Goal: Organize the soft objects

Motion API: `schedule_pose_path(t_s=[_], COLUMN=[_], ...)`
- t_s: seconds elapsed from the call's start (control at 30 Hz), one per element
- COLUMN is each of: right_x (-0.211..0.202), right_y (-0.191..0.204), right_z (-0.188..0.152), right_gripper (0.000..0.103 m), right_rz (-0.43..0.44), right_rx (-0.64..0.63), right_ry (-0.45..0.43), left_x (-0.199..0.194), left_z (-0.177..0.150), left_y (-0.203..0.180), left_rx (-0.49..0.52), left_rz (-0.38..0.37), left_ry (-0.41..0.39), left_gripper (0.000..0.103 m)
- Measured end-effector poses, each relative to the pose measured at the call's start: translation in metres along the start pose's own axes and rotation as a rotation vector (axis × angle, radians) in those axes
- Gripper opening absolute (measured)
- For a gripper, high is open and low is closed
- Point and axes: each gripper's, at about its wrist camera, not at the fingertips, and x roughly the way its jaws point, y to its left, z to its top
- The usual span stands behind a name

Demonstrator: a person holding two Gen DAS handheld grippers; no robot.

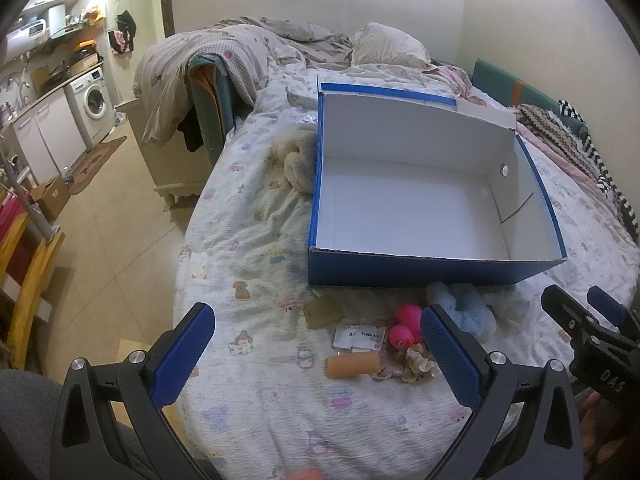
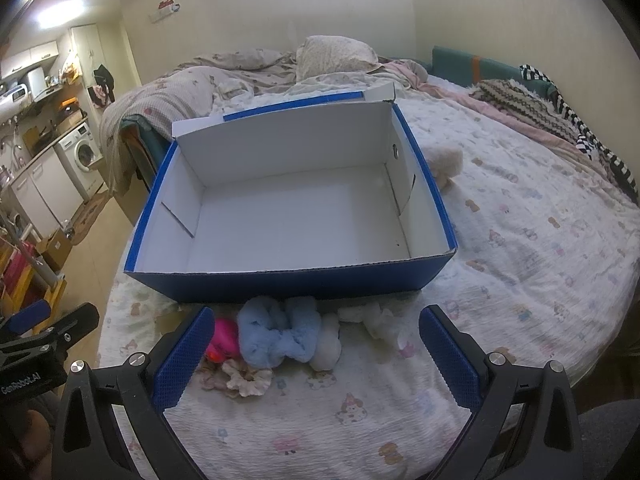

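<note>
Both grippers hung low over the near edge of the bed (image 2: 520,240), each with its blue-padded jaws spread wide and nothing between them. The left gripper (image 1: 318,354) sat above a scatter of small things on the cartoon-printed sheet: an orange cylinder (image 1: 352,365) lying on its side, a white labelled packet (image 1: 360,336) just behind it, and a dull greenish scrap (image 1: 323,312) that I could not make out well enough to name. The right gripper (image 2: 312,354) hovered over the soft pile itself.

That pile lay in a loose row just in front of the box. Nearest was a beige frilled scrunchie (image 2: 246,378), crumpled flat on the sheet. Touching it from behind was a pink rubber duck (image 2: 222,342), partly hidden by the right gripper's left finger. Beside the duck sat a fluffy light blue scrunchie (image 2: 276,332), thick and folded on itself, with a white fluffy piece (image 2: 328,344) pressed against its right side and a thinner white ruffled one (image 2: 376,320) lying further right.

Behind them stood the blue cardboard box (image 2: 280,280), white inside and bare, its lid flap tipped up at the back. A cream plush toy (image 2: 444,164) lay against the box's far side wall, half hidden by it.

Further off, rumpled bedding and a pillow (image 2: 336,54) were heaped at the head of the bed, striped and knitted clothes lay along the right edge, and a washing machine (image 1: 94,100) stood in the kitchen corner
</note>
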Motion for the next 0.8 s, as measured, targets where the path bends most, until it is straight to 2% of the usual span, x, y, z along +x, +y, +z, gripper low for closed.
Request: schedule_pose_path(t_s=[0.8], right_x=[0.0003], right_y=[-0.0003], right_z=[0.0007], right_gripper=[0.103], right_rz=[0.002], right_rx=[-0.003], right_ry=[0.003], left_x=[0.0020], left_z=[-0.0016], left_y=[0.0030], left_rx=[0.004], left_rz=[0.002], left_ry=[0.007], left_gripper=[0.103])
